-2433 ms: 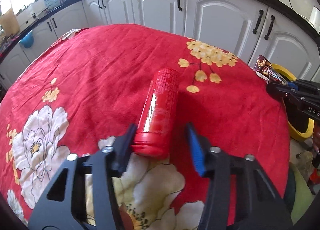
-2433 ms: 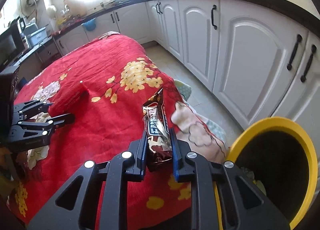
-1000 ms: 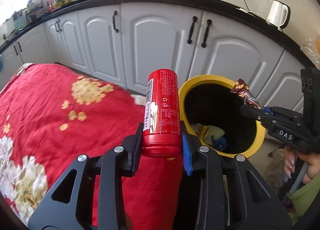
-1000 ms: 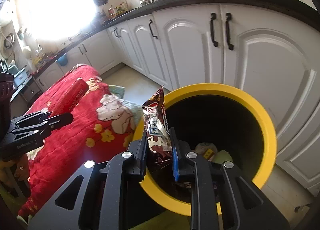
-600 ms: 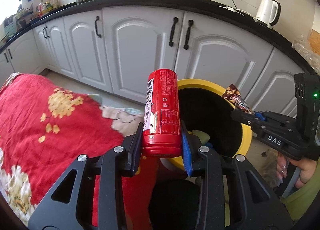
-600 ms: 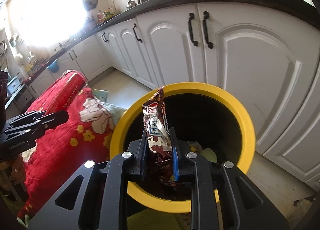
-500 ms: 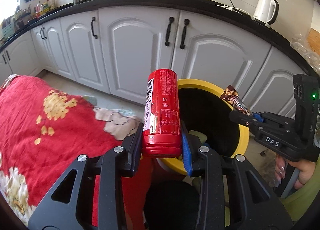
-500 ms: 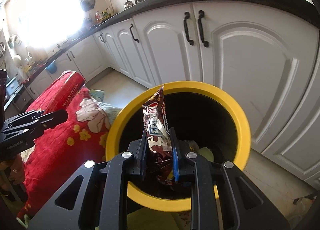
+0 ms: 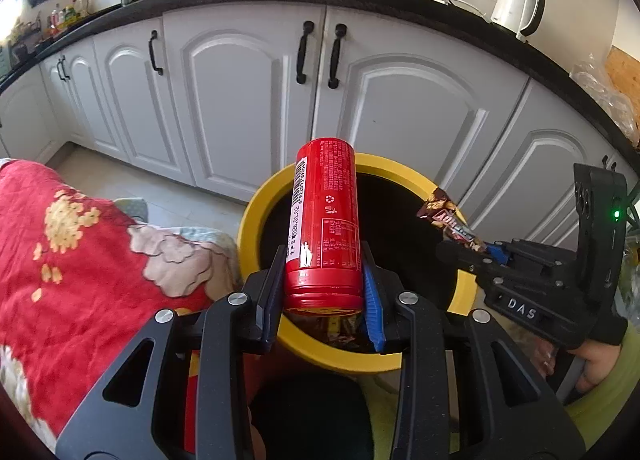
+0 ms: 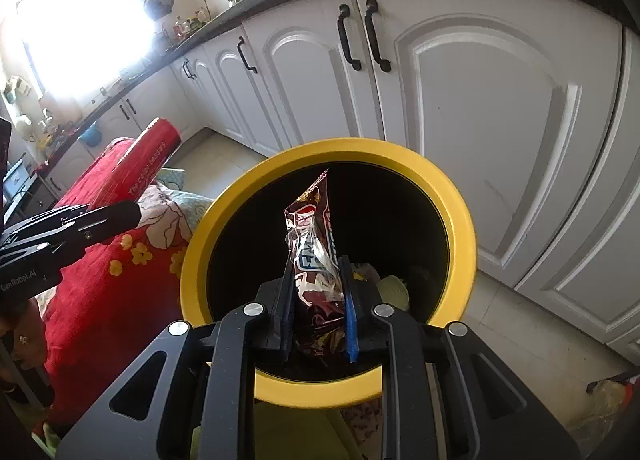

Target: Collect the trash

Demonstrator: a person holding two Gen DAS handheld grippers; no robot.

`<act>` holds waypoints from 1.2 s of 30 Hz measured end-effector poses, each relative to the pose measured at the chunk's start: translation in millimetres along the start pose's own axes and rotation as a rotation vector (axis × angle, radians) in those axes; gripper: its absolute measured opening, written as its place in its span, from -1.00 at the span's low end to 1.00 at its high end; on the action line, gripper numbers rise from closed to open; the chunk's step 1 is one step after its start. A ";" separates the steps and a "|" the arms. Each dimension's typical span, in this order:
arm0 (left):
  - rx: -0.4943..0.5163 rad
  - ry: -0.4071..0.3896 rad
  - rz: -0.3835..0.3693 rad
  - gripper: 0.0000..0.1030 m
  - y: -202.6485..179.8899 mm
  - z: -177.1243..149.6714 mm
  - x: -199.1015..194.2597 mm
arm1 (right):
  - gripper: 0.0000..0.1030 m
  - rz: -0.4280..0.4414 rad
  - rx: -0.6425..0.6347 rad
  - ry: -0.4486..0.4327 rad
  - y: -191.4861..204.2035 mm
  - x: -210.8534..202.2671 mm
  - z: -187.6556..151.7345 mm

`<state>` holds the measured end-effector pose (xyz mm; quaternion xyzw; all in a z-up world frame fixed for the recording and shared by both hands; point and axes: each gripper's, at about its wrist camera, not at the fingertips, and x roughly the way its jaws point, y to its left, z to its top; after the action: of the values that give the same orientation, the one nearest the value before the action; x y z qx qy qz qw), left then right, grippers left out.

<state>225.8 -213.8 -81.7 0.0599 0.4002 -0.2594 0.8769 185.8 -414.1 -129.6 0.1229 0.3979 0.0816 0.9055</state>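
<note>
Hovering over the yellow bin, the left tongs clamp a red can and the right tongs pinch a snack wrapper; only the dropping remains.

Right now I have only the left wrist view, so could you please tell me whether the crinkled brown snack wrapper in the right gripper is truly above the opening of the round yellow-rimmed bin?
Observer: Yes; in the right wrist view the crinkled brown snack wrapper stands upright against the dark opening of the round yellow-rimmed bin, pinched in the right gripper.
Operator: And my tall red can?
Observer: There the tall red can in the left gripper shows left of the rim, against the red floral cloth.
Operator: Is the bin full?
Observer: No; only pale scraps lie low inside.
</note>
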 end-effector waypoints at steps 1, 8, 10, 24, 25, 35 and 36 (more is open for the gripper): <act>0.003 0.003 -0.002 -0.49 -1.8 0.4 2.6 | -0.62 0.000 0.000 0.003 -0.5 0.3 -1.2; 0.005 0.026 -0.015 -0.48 -7.9 5.7 16.8 | -0.59 -0.001 0.009 0.018 -4.0 6.0 -4.6; 0.002 0.031 -0.018 -0.48 -8.3 7.3 20.2 | -0.59 -0.002 0.011 0.018 -3.9 7.0 -4.6; -0.016 0.044 -0.016 -0.20 -4.7 6.6 26.5 | -0.21 -0.045 0.037 -0.002 -11.6 -3.6 -6.9; -0.015 0.039 -0.011 -0.15 -4.6 5.2 23.6 | -0.18 -0.048 0.038 -0.009 -11.5 -7.5 -8.1; -0.038 -0.051 0.046 0.60 1.3 -16.7 -21.6 | 0.68 -0.089 0.008 -0.141 7.5 -57.8 -23.9; -0.049 -0.067 0.050 0.60 2.8 -21.3 -28.9 | 0.75 -0.095 0.006 -0.161 10.3 -62.9 -25.9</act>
<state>197.2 -193.0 -75.1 0.0400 0.3753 -0.2293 0.8972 124.0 -415.6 -99.4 0.1126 0.3294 0.0271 0.9370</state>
